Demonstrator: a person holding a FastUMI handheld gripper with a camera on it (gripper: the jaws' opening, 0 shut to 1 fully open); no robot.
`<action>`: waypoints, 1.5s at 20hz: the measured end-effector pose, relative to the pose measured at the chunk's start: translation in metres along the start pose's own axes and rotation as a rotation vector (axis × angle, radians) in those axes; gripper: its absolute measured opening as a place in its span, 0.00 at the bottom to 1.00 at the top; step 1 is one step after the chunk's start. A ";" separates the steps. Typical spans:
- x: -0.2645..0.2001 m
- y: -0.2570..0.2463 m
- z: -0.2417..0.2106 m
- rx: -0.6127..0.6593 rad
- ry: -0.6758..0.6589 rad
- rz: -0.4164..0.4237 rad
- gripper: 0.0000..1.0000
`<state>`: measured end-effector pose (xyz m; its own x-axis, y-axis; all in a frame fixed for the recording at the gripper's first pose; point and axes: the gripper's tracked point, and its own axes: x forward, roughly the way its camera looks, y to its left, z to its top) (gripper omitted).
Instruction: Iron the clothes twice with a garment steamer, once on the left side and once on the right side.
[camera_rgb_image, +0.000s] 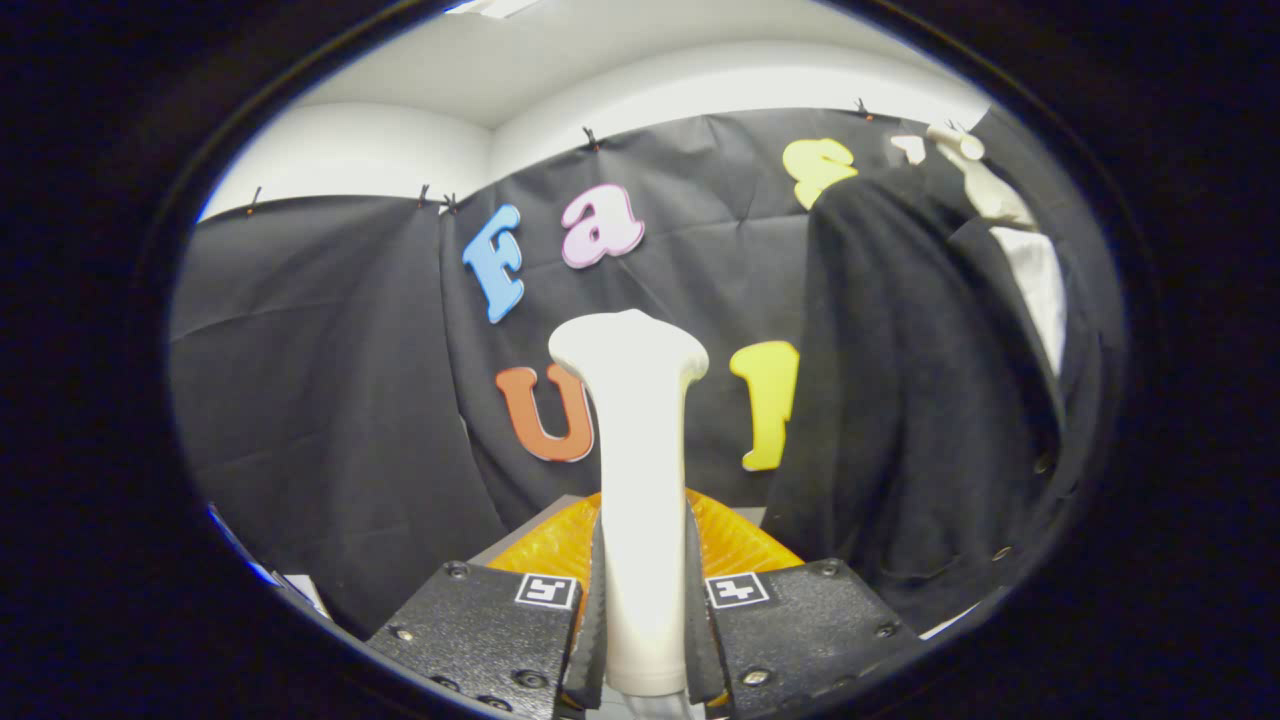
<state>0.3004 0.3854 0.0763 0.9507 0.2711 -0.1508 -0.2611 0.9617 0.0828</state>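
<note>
Clothes (930, 400), a dark jacket hung on a pale form, stood off to the right of our fingers and beyond them, while the garment steamer (640, 480) sat clamped between those fingers, pointing straight ahead. We judged that this one relation governed the next move: the steamer's long axis ran forward and up from the fingers, its flared white head at the far end facing the black cloth wall, not the jacket, so the head had to be swung to the right before it could meet the cloth of the garment. The gripper (643, 610) had both fingers pressed narrowly against the steamer's white neck, one on each side, holding it upright with no gap that we could see. Behind the neck, just ahead of the fingers, an orange ribbed piece (745, 545) showed, which we took for part of the steamer's body or base, though we could not tell which. The jacket hung upright, its long axis vertical, its lapel and a strip of white shirt (1040, 280) turned away to the far right, so that what faced us was mostly the dark side panel and sleeve. The steamer's head was well apart from the fabric, with the wall showing between them. We could not make out a desk edge clearly under the fingers. From how things lay, we judged that neither pass was under way.
</note>
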 end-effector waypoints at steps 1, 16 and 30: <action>-0.017 -0.013 0.011 -0.006 -0.042 -0.015 0.34; -0.107 -0.206 0.099 -0.119 -0.216 -0.288 0.34; -0.117 -0.229 0.030 -0.079 -0.123 -0.211 0.34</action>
<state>0.2544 0.1319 0.1048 0.9975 0.0619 -0.0348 -0.0625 0.9979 -0.0154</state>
